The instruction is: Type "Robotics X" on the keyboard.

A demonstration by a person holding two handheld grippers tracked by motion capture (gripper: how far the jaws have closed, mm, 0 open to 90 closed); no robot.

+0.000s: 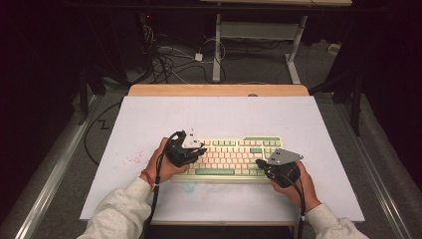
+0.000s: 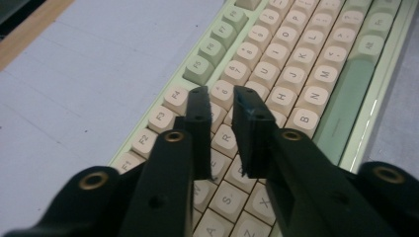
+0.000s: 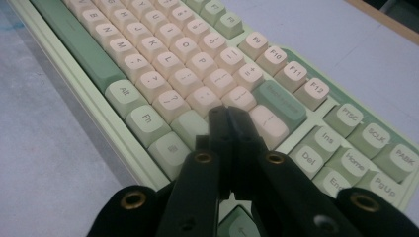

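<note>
On a white tabletop (image 1: 149, 119) in a dim room, a person is working a keyboard (image 1: 229, 158) lying left-to-right: the left gripper (image 2: 220, 96), jaws slightly parted and empty, is hovering over its left keys, while the right gripper (image 3: 228, 114), jaws pressed together, is poised over its right end.

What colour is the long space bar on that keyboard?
Muted green space bar, clearest in the left gripper view.

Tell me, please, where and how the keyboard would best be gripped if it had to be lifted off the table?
Probably by its two short ends, one gripper from each side. The keyboard is long, flat and low, so a single grip would likely let it tip. The left gripper and right gripper sit over its left and right halves. Each would need open jaws set over the pale green edge frame, not the keycaps.
</note>
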